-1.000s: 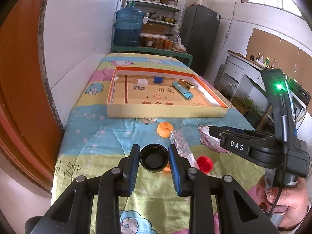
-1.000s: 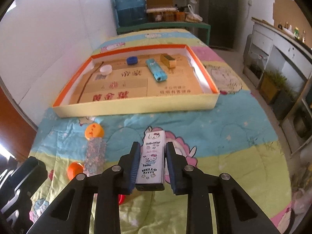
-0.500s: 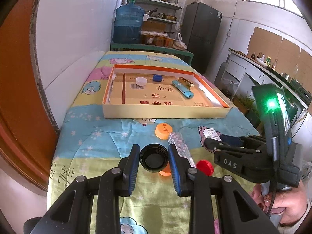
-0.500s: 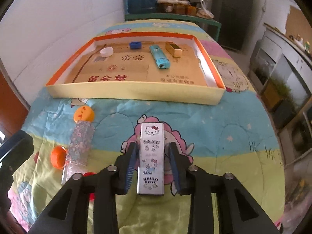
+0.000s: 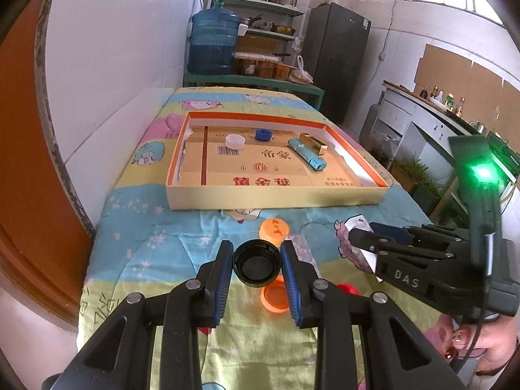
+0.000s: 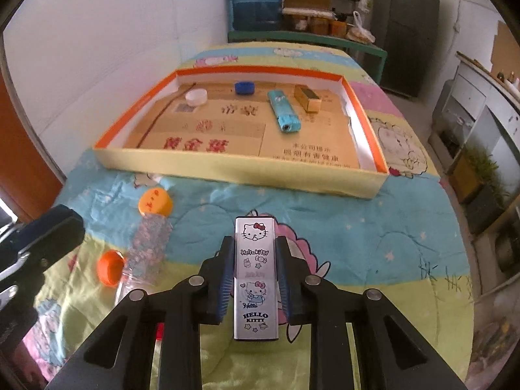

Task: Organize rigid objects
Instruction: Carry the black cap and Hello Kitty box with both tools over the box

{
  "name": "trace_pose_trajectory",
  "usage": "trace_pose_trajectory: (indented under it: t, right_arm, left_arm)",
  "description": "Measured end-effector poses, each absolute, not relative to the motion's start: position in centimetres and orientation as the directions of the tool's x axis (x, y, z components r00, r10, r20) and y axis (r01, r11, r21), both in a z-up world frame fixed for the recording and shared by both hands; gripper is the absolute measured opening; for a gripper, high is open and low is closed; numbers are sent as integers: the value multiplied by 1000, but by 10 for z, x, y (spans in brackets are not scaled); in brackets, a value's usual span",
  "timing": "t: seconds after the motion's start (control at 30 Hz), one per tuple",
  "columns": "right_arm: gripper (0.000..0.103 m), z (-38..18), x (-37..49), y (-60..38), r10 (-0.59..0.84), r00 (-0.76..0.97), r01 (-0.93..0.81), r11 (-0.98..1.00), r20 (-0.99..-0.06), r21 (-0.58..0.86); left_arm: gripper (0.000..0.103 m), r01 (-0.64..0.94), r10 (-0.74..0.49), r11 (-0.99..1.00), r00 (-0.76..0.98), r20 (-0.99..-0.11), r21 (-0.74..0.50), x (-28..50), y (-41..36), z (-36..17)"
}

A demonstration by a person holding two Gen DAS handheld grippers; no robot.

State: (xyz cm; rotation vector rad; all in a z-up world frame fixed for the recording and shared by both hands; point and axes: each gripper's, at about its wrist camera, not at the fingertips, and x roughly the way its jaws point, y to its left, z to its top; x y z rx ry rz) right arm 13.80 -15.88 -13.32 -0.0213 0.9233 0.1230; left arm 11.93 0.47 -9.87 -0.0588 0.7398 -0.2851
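Black cap (image 5: 256, 265), open side up, is pinched between the blue pads of the left gripper (image 5: 256, 271), above the quilt (image 5: 136, 247). The Hello Kitty case (image 6: 256, 276), a silver rectangular box, lies lengthwise in the right gripper (image 6: 255, 279); its jaws have just been closing, and the pads press its long sides. From the left wrist view, an orange cap (image 5: 274, 230) sits at 12 o'clock just beyond the black cap, and an upturned orange cap (image 5: 274, 297) at 5 o'clock beneath it. A clear bottle (image 6: 144, 253) lies on the quilt between them (glittery inside, it seems). Farther at 12 o'clock stands the tray (image 5: 276, 198), holding a white cap (image 5: 235, 140), blue cap (image 5: 263, 134), teal lighter (image 5: 307, 154) and gold box (image 5: 313, 141).
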Motion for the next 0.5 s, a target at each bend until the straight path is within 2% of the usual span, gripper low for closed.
trace_pose_trajectory:
  t: [0.5]
  right_arm:
    - [25, -91, 158, -159, 140, 664, -173, 984, -735, 31]
  left_arm:
    - [30, 233, -256, 965, 729, -635, -121, 151, -2, -68]
